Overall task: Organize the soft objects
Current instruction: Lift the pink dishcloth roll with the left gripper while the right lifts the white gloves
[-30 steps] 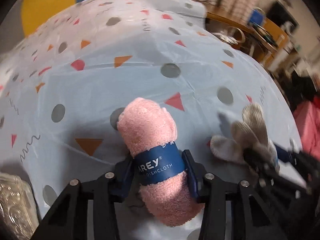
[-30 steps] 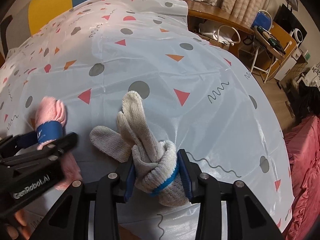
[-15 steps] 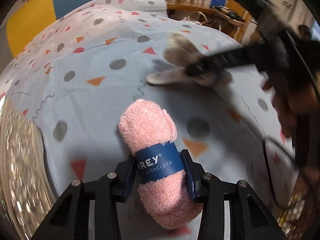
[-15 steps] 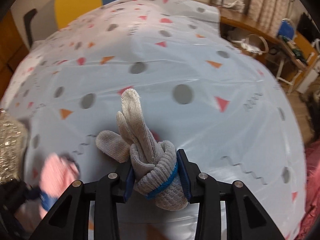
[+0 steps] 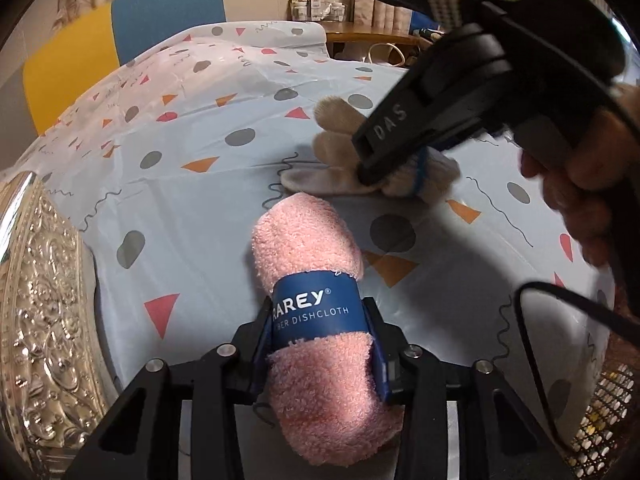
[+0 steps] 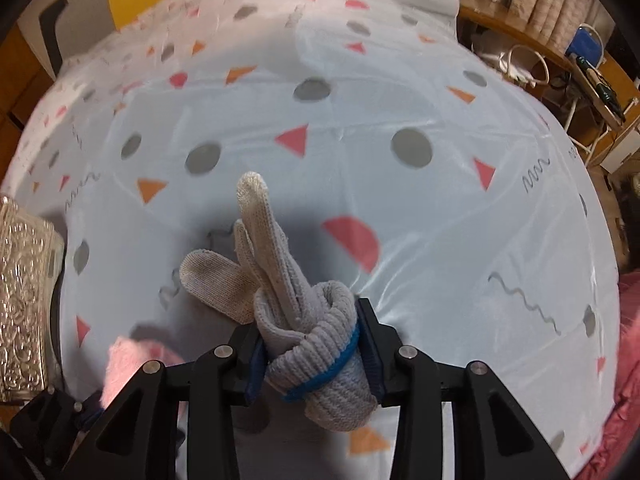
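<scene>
My left gripper [image 5: 318,336] is shut on a rolled pink dishcloth [image 5: 308,248] with a blue paper band, held above the table. My right gripper [image 6: 310,344] is shut on a bundled grey knit glove [image 6: 280,280] with a blue cuff stripe, its fingers pointing away. In the left wrist view the right gripper [image 5: 404,148] and the glove [image 5: 332,148] are ahead and to the right, above the table. In the right wrist view the pink dishcloth [image 6: 132,364] shows blurred at the lower left.
A light blue tablecloth [image 6: 400,220] with dots and triangles covers the table. A shiny embossed silver box [image 5: 44,312] stands at the left edge, also in the right wrist view [image 6: 24,304]. A mesh basket [image 5: 600,412] is at lower right. Desks and clutter lie beyond the table.
Both grippers have swung leftward toward the silver box, each still holding its object. The right gripper with the glove now sits closer, ahead and right of the left gripper.
</scene>
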### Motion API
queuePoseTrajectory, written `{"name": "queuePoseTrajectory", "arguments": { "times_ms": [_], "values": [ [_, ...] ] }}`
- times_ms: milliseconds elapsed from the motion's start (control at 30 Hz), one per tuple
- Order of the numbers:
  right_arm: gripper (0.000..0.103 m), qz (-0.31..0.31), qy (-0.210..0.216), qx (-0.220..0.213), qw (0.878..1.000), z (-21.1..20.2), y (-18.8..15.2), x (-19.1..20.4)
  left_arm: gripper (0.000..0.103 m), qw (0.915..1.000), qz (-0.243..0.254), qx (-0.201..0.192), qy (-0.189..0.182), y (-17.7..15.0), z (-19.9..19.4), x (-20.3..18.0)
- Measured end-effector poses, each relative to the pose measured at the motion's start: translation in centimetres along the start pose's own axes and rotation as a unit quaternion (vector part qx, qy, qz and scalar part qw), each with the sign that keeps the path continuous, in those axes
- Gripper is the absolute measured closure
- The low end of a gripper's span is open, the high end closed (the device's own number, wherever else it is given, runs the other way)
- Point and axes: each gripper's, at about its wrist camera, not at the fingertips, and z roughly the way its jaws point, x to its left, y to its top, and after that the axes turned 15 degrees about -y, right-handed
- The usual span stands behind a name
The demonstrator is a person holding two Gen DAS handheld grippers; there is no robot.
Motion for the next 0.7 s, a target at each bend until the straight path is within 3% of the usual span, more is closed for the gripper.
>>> {"name": "queuePoseTrajectory", "arguments": {
  "times_ms": [100, 200, 567, 600, 700],
  "values": [
    [0.063, 0.032, 0.016, 0.017, 0.999, -0.1, -1.1, 0.0, 0.067, 1.0000, -0.009, 0.005, 0.001, -0.1, -0.5, 0.3],
    [0.062, 0.060, 0.025, -0.021, 0.998, -0.2, -2.8, -0.2, 0.068, 0.9999, -0.008, 0.007, 0.002, -0.1, -1.0, 0.1],
    [0.061, 0.017, 0.002, -0.051, 0.999, -0.4, -3.0, 1.1, 0.068, 0.9994, 0.009, -0.033, 0.007, 0.8, -5.2, -1.6],
    [0.061, 0.016, 0.002, -0.054, 0.998, -1.1, -4.8, 1.2, 0.068, 0.9992, 0.014, -0.037, 0.008, 0.9, -5.7, -1.8],
    [0.061, 0.011, -0.002, -0.059, 0.998, -1.3, -5.2, 1.5, 0.068, 0.9987, 0.018, -0.045, 0.014, 1.3, -7.1, -2.2]
  ]
}}
